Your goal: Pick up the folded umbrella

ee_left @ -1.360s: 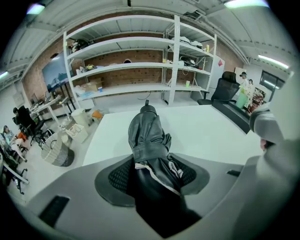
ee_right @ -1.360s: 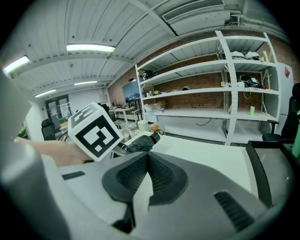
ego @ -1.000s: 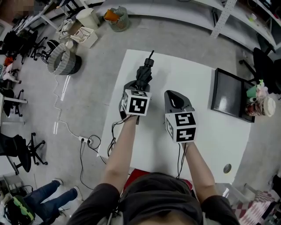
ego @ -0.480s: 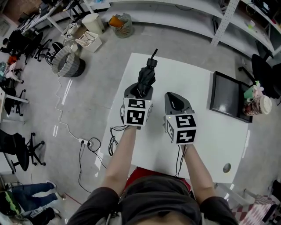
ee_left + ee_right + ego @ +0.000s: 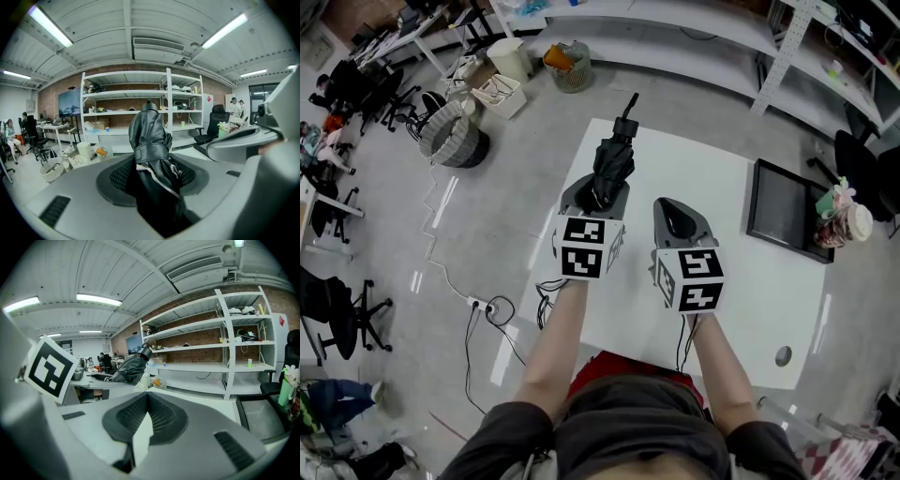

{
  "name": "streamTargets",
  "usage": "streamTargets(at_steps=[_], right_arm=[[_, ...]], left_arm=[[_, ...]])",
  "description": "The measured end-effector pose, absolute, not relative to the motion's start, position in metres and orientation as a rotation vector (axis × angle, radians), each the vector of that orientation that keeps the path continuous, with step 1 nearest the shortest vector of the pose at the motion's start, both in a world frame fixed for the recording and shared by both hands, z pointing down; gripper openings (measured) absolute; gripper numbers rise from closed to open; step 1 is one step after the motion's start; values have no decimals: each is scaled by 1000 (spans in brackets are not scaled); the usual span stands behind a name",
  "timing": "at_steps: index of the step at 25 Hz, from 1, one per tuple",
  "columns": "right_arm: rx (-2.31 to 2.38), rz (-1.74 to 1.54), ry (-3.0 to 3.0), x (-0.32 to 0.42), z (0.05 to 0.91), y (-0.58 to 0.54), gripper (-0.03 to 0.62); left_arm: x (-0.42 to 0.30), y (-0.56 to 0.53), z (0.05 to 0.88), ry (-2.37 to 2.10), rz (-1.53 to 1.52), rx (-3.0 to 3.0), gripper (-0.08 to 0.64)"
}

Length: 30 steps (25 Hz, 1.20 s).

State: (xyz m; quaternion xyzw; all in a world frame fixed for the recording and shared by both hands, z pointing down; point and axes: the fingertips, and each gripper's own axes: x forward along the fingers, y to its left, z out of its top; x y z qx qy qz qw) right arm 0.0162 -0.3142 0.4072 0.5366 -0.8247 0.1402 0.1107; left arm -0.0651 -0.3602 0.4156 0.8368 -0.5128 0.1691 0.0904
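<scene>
Left tool (image 5: 596,199): jaws clamped on the near end of the folded black umbrella (image 5: 612,161). The umbrella projects toward the upper centre of the head view, its far end over the far edge of the white table (image 5: 727,183). Right tool (image 5: 678,217): jaws pressed together, empty, just right of the left tool.

Floor below me is grey polished concrete (image 5: 487,216), glossy in patches. A white bench (image 5: 741,281) stands mid-room. I see white open shelving (image 5: 140,93) against a red brick wall (image 5: 51,101), with a wall screen (image 5: 70,103) at its left end. The ceiling is ribbed and white, with fluorescent tubes (image 5: 225,30) lit and an air vent (image 5: 157,44) between them. Black office chairs (image 5: 342,323) and a grey round bin (image 5: 450,141) sit off to my left.
</scene>
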Motion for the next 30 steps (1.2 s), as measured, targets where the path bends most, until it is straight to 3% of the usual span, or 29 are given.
streamTargets(at_steps=[30], right_arm=[[1450,251,-2618,-59,335,-263,18]], left_arm=[[-162,-262,310,-1751,126,2524,212]])
